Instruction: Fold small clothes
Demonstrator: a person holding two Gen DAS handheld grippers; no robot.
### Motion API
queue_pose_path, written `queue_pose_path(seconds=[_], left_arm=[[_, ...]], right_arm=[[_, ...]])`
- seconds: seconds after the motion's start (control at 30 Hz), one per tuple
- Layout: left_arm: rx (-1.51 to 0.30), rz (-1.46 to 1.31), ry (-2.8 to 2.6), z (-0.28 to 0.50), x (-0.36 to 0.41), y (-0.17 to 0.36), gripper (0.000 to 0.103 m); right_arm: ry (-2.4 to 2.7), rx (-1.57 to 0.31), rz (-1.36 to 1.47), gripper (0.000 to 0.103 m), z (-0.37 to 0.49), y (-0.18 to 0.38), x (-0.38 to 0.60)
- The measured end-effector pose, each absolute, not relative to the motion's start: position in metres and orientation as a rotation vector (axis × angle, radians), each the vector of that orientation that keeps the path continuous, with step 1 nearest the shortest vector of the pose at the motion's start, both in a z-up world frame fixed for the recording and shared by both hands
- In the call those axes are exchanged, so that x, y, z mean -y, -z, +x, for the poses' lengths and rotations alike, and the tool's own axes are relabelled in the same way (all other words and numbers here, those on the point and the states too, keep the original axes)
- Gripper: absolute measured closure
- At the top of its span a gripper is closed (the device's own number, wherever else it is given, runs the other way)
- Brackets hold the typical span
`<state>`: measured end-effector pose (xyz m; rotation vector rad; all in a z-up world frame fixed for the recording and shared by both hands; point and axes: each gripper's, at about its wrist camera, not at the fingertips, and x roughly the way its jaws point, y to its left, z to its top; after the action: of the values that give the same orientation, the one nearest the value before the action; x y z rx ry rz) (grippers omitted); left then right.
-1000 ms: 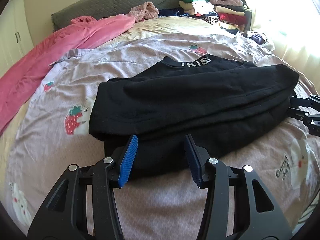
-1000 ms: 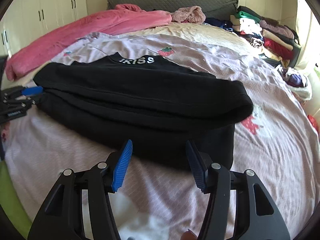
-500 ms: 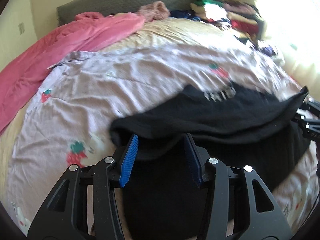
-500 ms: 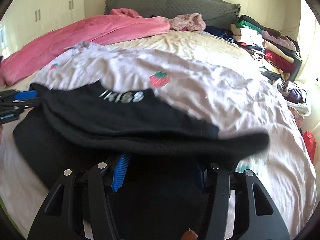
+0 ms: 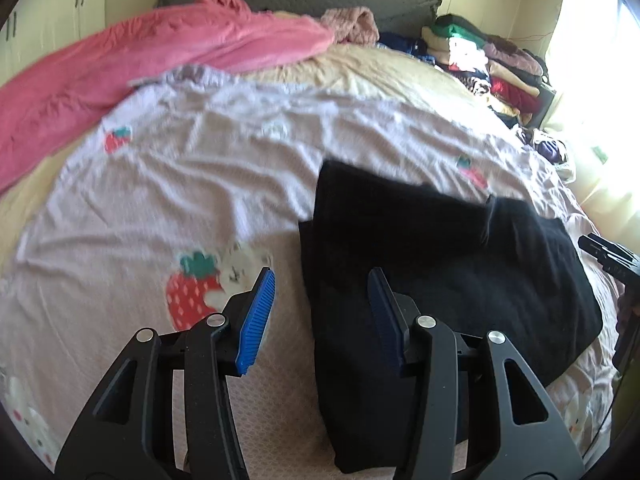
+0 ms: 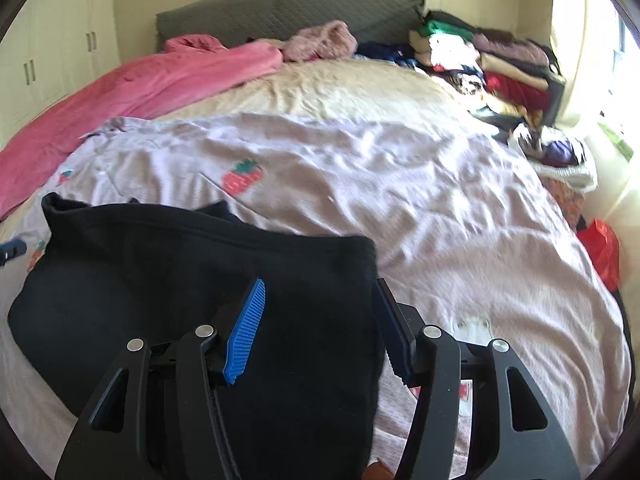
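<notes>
Black top (image 5: 440,264), folded small, lying on strawberry sheet (image 5: 200,184), at 3 o'clock in left view, 9 o'clock in right view. Left gripper (image 5: 320,312) wide apart, empty. Right gripper (image 6: 320,324) wide apart, empty too. Best to press flat, tuck edges even.

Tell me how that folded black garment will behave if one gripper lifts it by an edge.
The black garment looks like thick soft knit, so it will probably droop and unfold rather than hold its shape. Its stacked layers suggest some weight for its size. The ribbed blue pads should grip it without much slipping.
</notes>
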<state>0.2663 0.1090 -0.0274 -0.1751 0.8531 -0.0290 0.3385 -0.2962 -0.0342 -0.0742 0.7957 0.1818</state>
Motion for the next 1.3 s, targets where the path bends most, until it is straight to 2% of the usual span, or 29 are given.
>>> queue_pose_path(seconds=[0.13, 0.2, 0.3, 0.37, 0.4, 0.43, 0.47, 0.5, 0.57, 0.6, 0.8, 0.9, 1.0, 1.13, 1.2, 1.3], left_arm=[[-0.909, -0.24, 0.067, 0.268, -0.106, 0.048, 0.06], [-0.919, -0.243, 0.076, 0.268, -0.102, 0.053, 0.06], [-0.933, -0.238, 0.074, 0.266, -0.096, 0.059, 0.061], [-0.923, -0.237, 0.081, 0.262, -0.093, 0.059, 0.071], [-0.916, -0.226, 0.081, 0.26, -0.091, 0.058, 0.085], [-0.909, -0.213, 0.077, 0.259, -0.09, 0.057, 0.094], [-0.898, -0.207, 0.077, 0.257, -0.091, 0.055, 0.099], [-0.884, -0.211, 0.086, 0.255, -0.092, 0.051, 0.1], [-0.852, -0.223, 0.088, 0.251, -0.097, 0.043, 0.1], [-0.822, -0.237, 0.091, 0.246, -0.101, 0.037, 0.1], [-0.789, -0.22, 0.071, 0.237, -0.107, 0.029, 0.1], [-0.862, -0.21, 0.043, 0.247, -0.106, 0.05, 0.099], [-0.88, -0.189, 0.035, 0.249, -0.105, 0.062, 0.09], [-0.866, -0.209, 0.047, 0.244, -0.109, 0.055, 0.089], [-0.855, -0.198, 0.033, 0.24, -0.11, 0.047, 0.088], [-0.844, -0.187, 0.011, 0.233, -0.111, 0.033, 0.077]], right_arm=[[-0.169, -0.833, -0.07, 0.048, 0.348, 0.046, 0.296], [-0.162, -0.844, -0.075, 0.042, 0.354, 0.05, 0.294], [-0.155, -0.867, -0.024, 0.041, 0.363, 0.058, 0.296], [-0.141, -0.883, 0.024, 0.041, 0.37, 0.063, 0.302], [-0.139, -0.887, 0.041, 0.041, 0.372, 0.065, 0.304], [-0.139, -0.898, 0.069, 0.041, 0.375, 0.068, 0.308], [-0.147, -0.906, 0.085, 0.053, 0.377, 0.069, 0.31], [-0.158, -0.91, 0.094, 0.075, 0.378, 0.07, 0.31], [-0.179, -0.905, 0.104, 0.089, 0.377, 0.068, 0.309], [-0.185, -0.89, 0.104, 0.091, 0.376, 0.065, 0.308], [-0.195, -0.776, 0.041, 0.092, 0.375, 0.036, 0.299], [-0.133, -0.836, -0.013, 0.092, 0.388, 0.051, 0.295], [-0.077, -0.882, -0.035, 0.092, 0.394, 0.069, 0.297], [-0.056, -0.882, -0.038, 0.091, 0.392, 0.076, 0.299], [-0.047, -0.88, -0.048, 0.086, 0.39, 0.073, 0.298], [-0.053, -0.879, -0.033, 0.083, 0.385, 0.066, 0.3]])
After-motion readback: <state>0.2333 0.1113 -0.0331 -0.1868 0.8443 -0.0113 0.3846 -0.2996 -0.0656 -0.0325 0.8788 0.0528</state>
